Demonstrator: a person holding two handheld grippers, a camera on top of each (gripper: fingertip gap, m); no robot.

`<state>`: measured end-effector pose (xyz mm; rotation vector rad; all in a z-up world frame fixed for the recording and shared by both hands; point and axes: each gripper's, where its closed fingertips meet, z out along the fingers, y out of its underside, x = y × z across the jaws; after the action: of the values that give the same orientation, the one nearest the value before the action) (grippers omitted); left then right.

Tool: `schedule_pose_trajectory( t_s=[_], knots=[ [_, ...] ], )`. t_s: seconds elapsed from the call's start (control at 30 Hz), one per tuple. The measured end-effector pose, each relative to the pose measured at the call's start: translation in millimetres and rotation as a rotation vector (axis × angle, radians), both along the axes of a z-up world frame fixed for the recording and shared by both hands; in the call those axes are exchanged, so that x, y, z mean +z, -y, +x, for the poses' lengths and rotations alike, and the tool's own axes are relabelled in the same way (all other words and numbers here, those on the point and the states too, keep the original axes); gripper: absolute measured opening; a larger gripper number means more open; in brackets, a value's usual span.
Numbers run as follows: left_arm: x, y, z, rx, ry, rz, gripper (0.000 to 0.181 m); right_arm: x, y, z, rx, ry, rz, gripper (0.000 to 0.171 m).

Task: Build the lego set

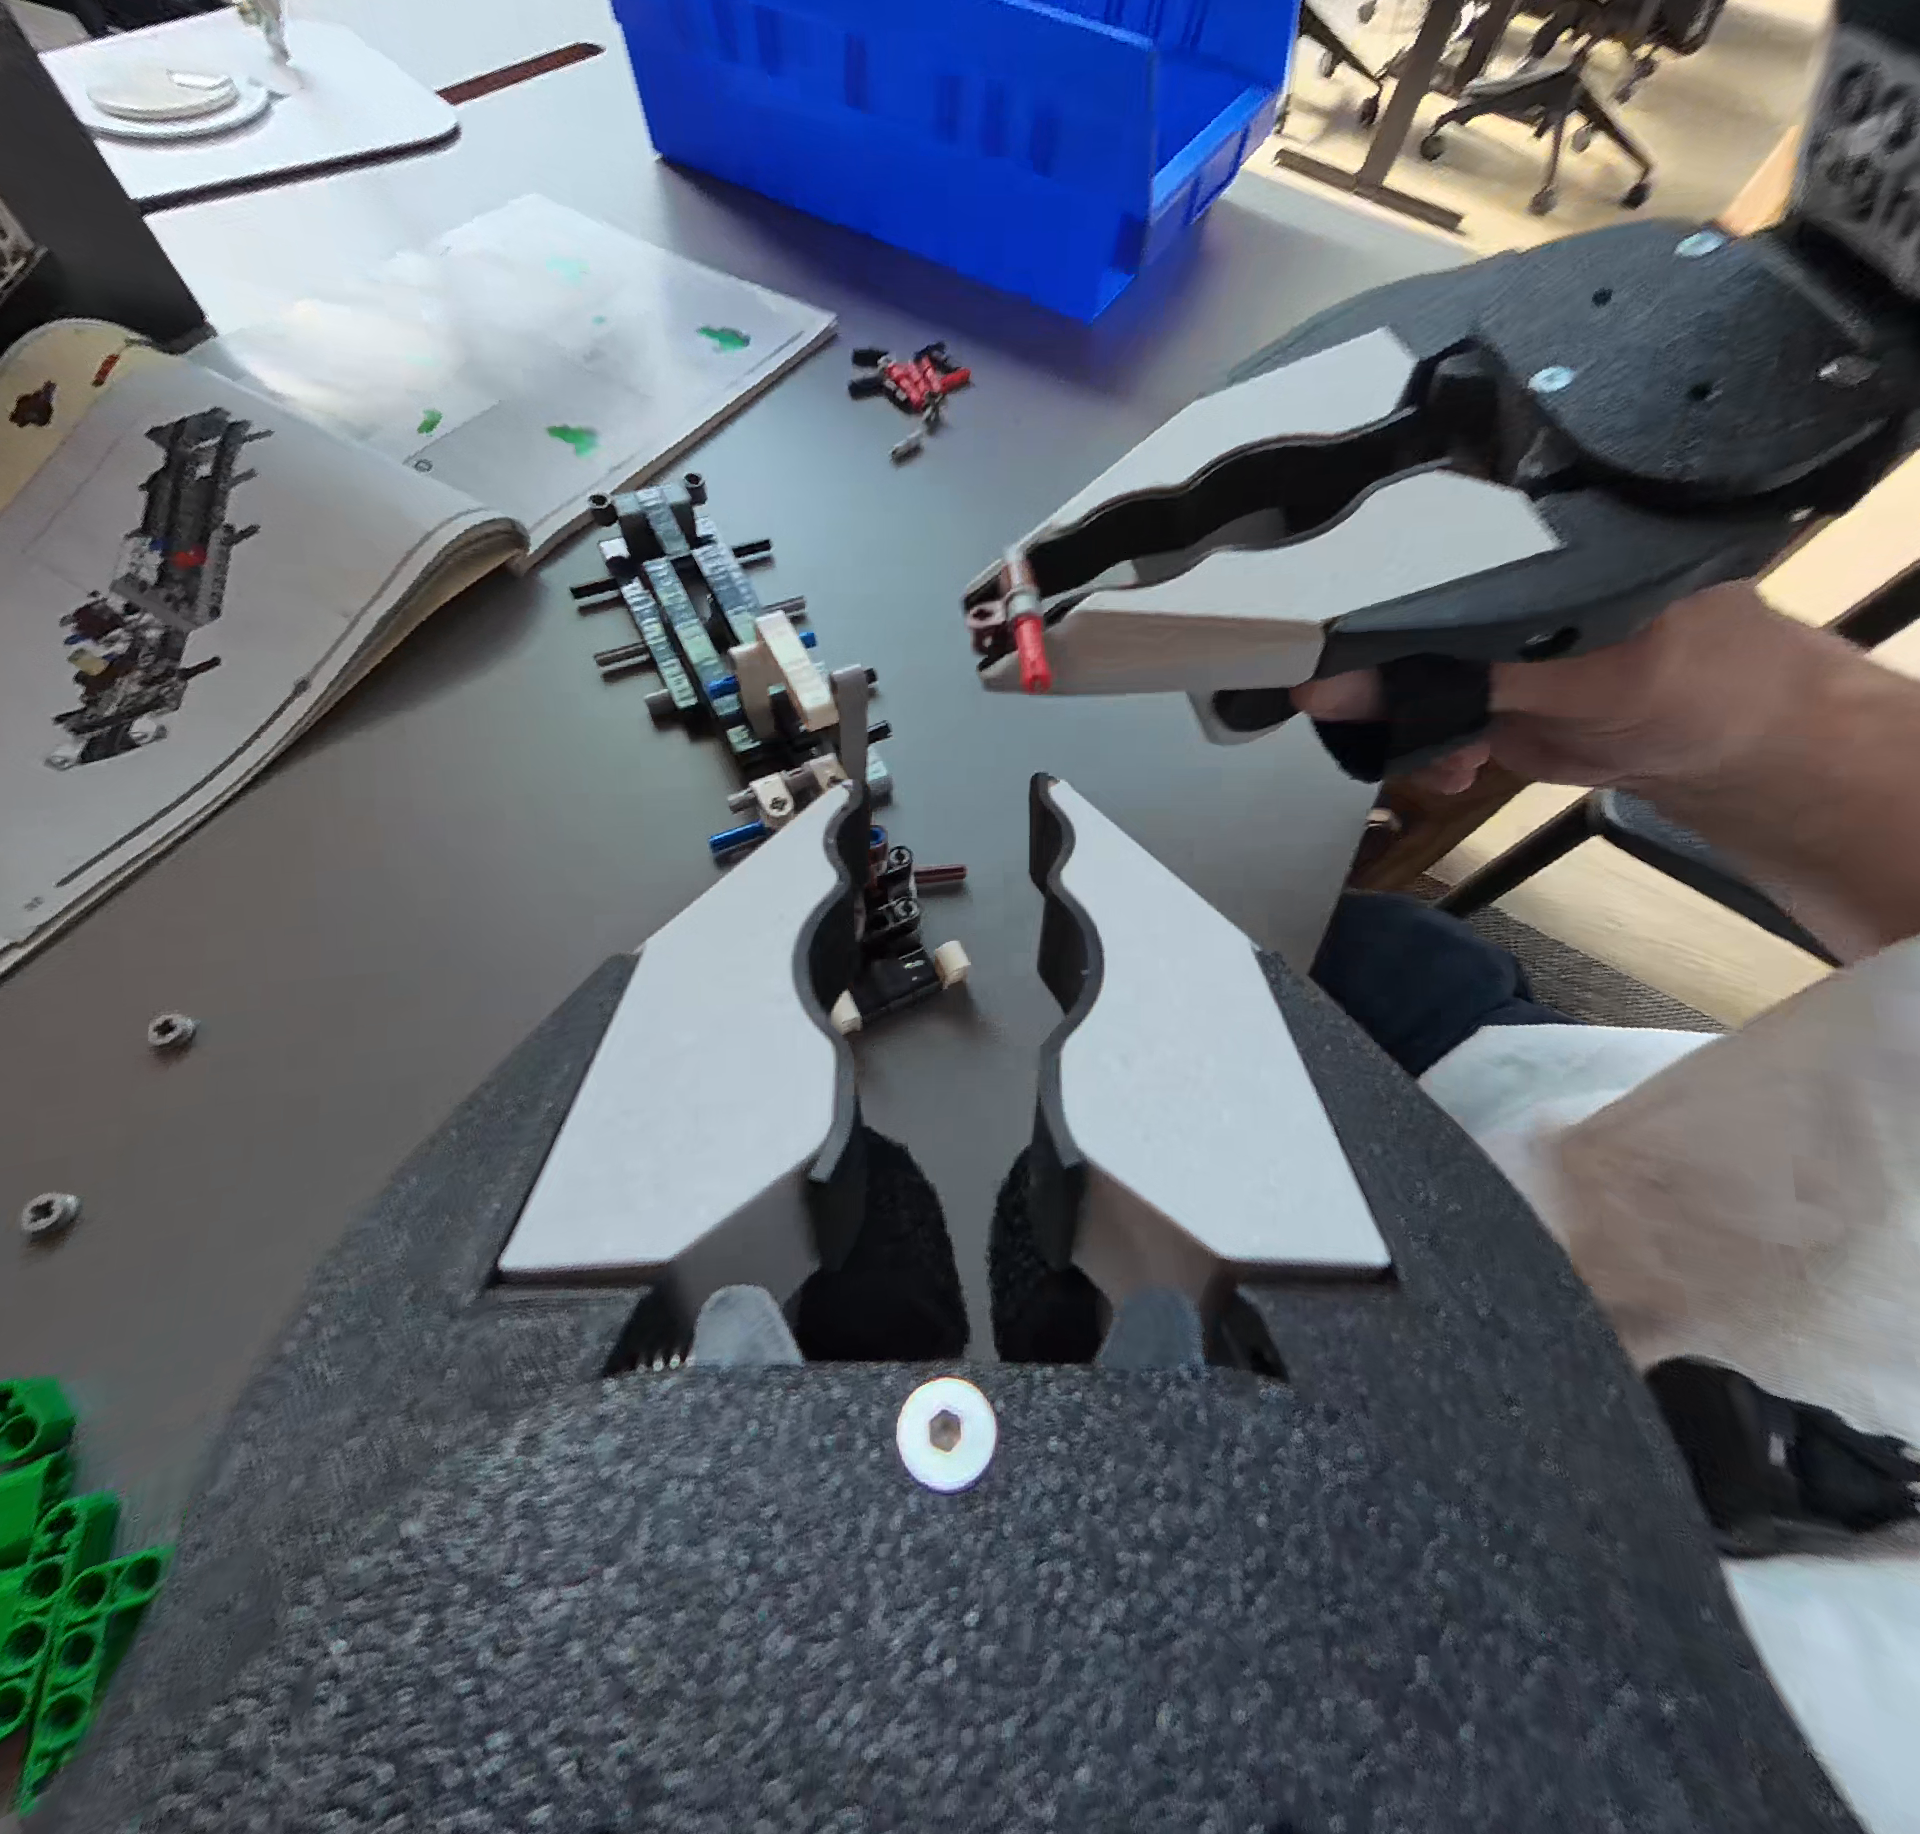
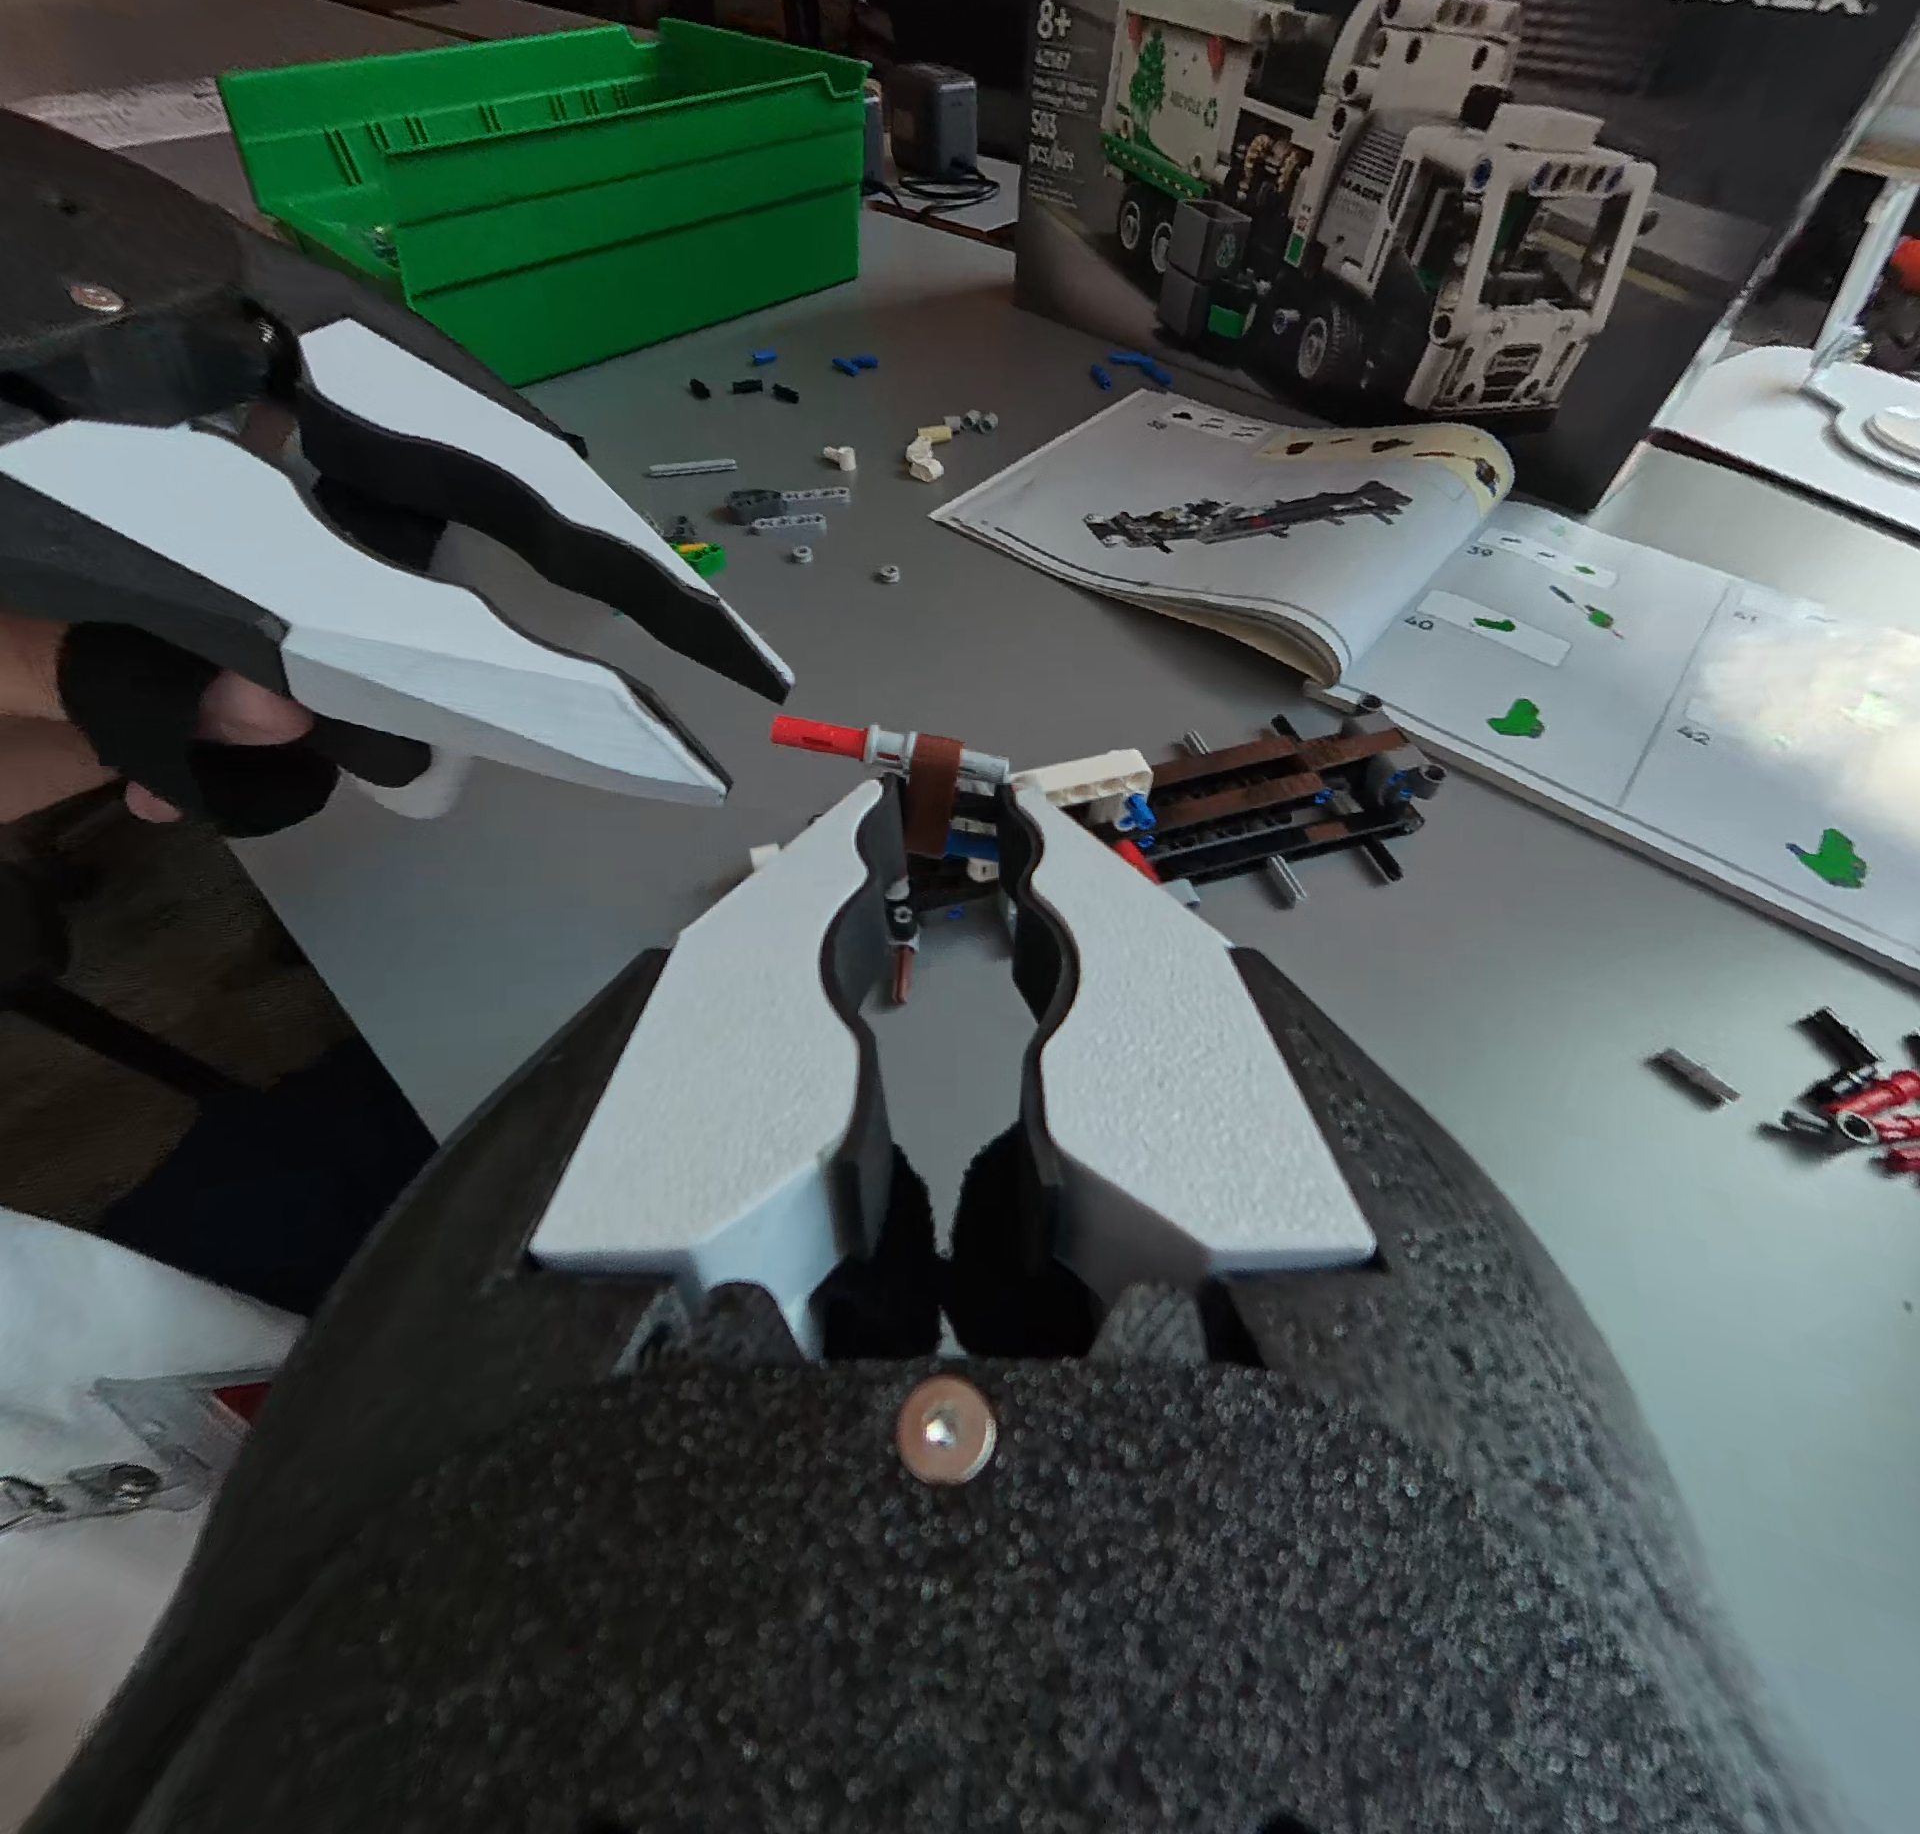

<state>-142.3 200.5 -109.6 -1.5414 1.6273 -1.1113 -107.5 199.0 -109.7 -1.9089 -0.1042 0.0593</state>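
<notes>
My left gripper (image 1: pixel 940 797) hangs empty, fingers apart, over the chassis (image 1: pixel 727 631) on the tabletop (image 1: pixel 364 953), ready to brace it; right gripper (image 2: pixel 940 797) pinches the red-tipped axle piece (image 2: pixel 883 745) for fitting.

Two close wrist cameras, downward along their fingers from opposite sides, both over the long grey-black brick chassis (image 1: pixel 727 631) (image 2: pixel 1278 808) and open paper instruction booklet (image 1: pixel 312 496) (image 2: pixel 1351 558).

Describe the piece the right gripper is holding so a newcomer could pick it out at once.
Start at the long grey-and-black chassis lying on the table beside the open instruction booklet. Just in front of it, the right gripper is shut on a small axle assembly. Its bright red tip, grey sleeve and brown link set it apart; the left gripper nearby is open and empty.
</notes>
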Motion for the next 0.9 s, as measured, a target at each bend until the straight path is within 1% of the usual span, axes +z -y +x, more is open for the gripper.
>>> schedule_pose_trajectory(
  t_s=[0.07, 0.1, 0.23, 0.37, 0.47, 0.6, 0.7, 0.8, 0.9],
  knots=[
    [10, 8, 0, -0.062, 0.026, -0.085, 0.029, 5, -7, -7, 0.021, 0.001, 0.015, 0.017],
    [13, 7, 1, -0.066, 0.033, -0.112, 0.029, 8, -12, -8, 0.026, 0.021, 0.037, 0.017],
    [12, -9, 6, -0.039, 0.037, -0.161, 0.028, 11, -28, -11, 0.051, 0.121, 0.073, 0.017],
    [15, -18, 9, -0.053, 0.070, -0.262, 0.024, 3, -41, -12, 0.084, 0.108, 0.053, 0.017],
    [15, -26, 12, -0.062, 0.088, -0.291, 0.019, 5, -47, -15, 0.109, 0.105, 0.065, 0.017],
    [17, -30, 12, -0.086, 0.102, -0.337, 0.011, 3, -53, -15, 0.107, 0.183, 0.063, 0.017],
    [15, -36, 12, -0.080, 0.100, -0.333, 0.005, 2, -56, -16, 0.100, 0.228, 0.061, 0.017],
    [13, -37, 11, -0.099, 0.089, -0.319, 0.005, 0, -56, -17, 0.103, 0.253, 0.052, 0.017],
    [13, -35, 8, -0.118, 0.092, -0.309, 0.004, 1, -54, -20, 0.113, 0.224, 0.053, 0.017]
  ],
)
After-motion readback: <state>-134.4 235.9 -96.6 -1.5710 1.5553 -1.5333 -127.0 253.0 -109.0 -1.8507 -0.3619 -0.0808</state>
